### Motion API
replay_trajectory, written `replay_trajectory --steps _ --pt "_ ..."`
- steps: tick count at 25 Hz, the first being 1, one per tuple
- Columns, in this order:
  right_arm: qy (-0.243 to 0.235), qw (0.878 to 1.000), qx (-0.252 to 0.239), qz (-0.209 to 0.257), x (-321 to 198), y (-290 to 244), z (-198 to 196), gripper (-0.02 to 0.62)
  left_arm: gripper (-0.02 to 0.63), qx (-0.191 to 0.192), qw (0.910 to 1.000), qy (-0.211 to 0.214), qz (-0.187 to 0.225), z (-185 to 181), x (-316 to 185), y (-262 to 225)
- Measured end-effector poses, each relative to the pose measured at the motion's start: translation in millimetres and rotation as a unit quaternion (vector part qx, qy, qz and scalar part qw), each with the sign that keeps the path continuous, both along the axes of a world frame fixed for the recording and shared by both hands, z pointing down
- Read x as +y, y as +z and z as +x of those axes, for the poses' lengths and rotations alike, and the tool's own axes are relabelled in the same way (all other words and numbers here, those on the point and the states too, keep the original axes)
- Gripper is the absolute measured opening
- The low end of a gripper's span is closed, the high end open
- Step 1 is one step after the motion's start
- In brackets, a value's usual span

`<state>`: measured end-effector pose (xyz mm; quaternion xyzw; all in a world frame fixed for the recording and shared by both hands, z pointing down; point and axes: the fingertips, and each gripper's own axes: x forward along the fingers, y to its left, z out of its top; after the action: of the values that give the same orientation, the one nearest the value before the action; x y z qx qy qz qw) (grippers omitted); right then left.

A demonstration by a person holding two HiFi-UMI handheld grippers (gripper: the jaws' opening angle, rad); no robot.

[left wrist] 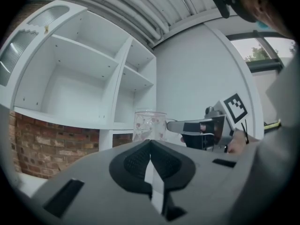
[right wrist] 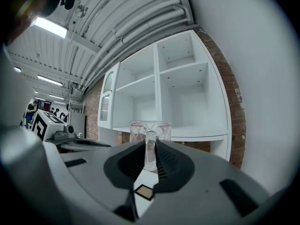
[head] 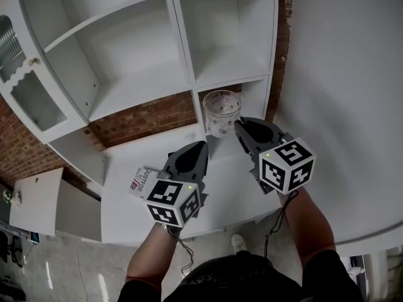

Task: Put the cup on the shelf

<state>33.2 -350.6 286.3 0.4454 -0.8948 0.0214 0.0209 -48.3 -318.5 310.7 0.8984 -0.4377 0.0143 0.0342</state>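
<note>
- Brick wall (head: 146, 119) backs a white shelf (head: 145, 83) whose open compartments all look bare; a white surface (head: 126, 216) runs below it.
- Right tool (head: 242, 126) is pinching the cup's clear handle (right wrist: 150, 154), which stands upright between the two pads. Gripping the handle probably leaves the body clear to be carried in without touching the dividers.
- Cup (head: 221, 112) sits just ahead of that tool, upright, in front of the low opening under the shelf's right column. Whether its base is off the surface I cannot tell.
- It is a straight-sided clear glass with a faint pink pattern round the wall, and it looks empty. Glass like this is likely slippery and breakable, so a level, slow carry seems wise.
- Left tool (head: 200, 146) has its jaws pressed together on nothing and points toward the cup from just beside it, seemingly idle.
- Small printed box (head: 143, 182) lies on the surface beside the left tool.
</note>
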Motion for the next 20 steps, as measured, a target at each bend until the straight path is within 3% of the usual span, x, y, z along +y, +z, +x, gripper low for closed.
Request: replay_trajectory --steps 20 --pt "-0.015 1.0 0.004 0.025 -136 -47 41 0.037 0.006 0.006 0.9993 -0.018 0.032 61 -130 -31"
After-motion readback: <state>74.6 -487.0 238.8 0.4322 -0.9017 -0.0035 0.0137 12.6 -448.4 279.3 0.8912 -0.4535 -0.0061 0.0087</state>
